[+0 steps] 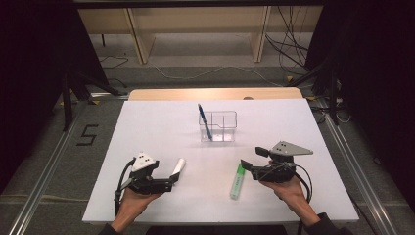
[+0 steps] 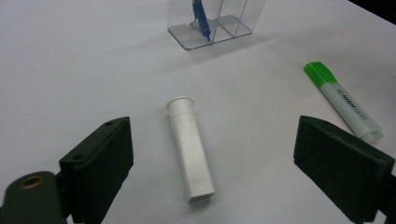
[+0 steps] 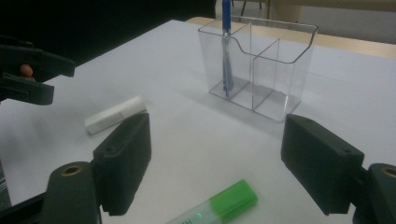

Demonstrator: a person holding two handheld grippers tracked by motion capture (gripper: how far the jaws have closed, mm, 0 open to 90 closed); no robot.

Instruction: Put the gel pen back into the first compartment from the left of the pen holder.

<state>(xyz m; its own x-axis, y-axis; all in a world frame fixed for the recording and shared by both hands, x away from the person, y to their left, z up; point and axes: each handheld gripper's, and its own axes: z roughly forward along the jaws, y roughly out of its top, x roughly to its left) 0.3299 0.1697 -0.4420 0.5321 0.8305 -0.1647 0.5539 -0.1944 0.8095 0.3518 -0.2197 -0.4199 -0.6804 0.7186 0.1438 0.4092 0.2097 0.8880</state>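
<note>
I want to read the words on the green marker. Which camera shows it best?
The left gripper view: the green marker lies whole on the table, its printed side up. The right gripper view catches just its green cap end at the bottom edge. The high view shows it whole but small.

A white tube [image 2: 190, 148] and a green-capped highlighter [image 1: 237, 180] lie flat, apart, on the white table.

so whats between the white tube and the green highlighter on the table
Nothing: in the high view the stretch of table between the white tube and the green highlighter is bare white surface. The left gripper view shows the same gap.
</note>
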